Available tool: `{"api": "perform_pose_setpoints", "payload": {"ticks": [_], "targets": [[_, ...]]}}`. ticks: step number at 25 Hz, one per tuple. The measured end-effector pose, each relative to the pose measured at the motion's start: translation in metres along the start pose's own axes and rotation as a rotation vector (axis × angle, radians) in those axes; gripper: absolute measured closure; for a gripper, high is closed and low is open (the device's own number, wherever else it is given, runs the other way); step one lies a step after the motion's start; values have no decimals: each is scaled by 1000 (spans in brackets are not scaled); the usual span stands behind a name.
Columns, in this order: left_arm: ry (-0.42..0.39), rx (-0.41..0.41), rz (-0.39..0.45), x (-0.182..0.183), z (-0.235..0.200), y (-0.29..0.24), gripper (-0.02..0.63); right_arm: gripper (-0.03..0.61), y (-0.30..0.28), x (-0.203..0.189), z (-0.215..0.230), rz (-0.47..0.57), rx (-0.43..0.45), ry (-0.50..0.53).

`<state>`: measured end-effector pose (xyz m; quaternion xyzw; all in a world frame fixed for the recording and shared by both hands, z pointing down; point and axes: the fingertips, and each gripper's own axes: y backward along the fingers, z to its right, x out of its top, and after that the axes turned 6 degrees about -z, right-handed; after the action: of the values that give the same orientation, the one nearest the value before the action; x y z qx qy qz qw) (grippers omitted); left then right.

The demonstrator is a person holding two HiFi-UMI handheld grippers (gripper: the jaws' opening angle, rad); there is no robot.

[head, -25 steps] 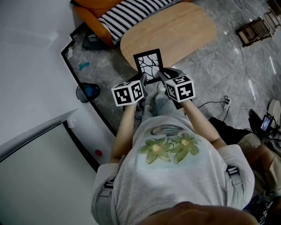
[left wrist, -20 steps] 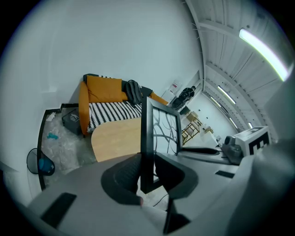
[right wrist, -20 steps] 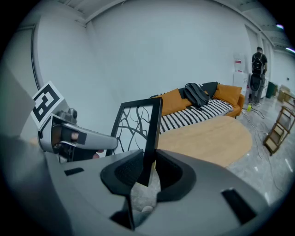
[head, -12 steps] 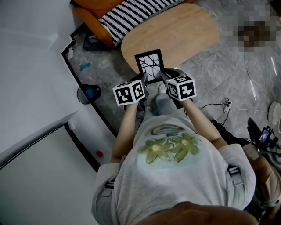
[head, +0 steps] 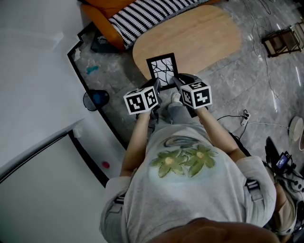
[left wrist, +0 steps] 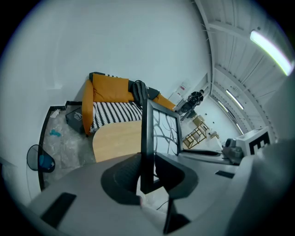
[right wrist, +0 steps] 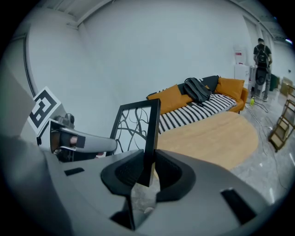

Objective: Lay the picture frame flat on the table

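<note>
A black picture frame with a branch drawing on white is held upright in the air, over the near edge of the oval wooden table. My left gripper is shut on the frame's left side bar. My right gripper is shut on its right side bar. In the left gripper view the frame stands edge-on between the dark pads, with the table behind it. In the right gripper view the frame is seen from the other side, and the left gripper's marker cube shows beyond it.
An orange sofa with a black-and-white striped cover stands beyond the table. A blue item in a dark round bin sits on the grey marble floor at left. A wooden rack and cables lie at right. A person stands far off.
The frame and both grippers have barely shifted, drifting slightly up and right in the head view. Both grips hold as before.
</note>
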<state>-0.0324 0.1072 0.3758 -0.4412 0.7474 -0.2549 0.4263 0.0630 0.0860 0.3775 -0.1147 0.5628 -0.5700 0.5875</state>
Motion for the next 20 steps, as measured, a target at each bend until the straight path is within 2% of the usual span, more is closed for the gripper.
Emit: {"api": "perform_pose_setpoints", "payload": {"ticks": [11,20], "targets": [[20,47,5,12,-5,-39,517,494,-28,9,34,-42,25,18],[100,75,9,5,-31,-65,509,491,-55,10,42,-67,50,89]]}}
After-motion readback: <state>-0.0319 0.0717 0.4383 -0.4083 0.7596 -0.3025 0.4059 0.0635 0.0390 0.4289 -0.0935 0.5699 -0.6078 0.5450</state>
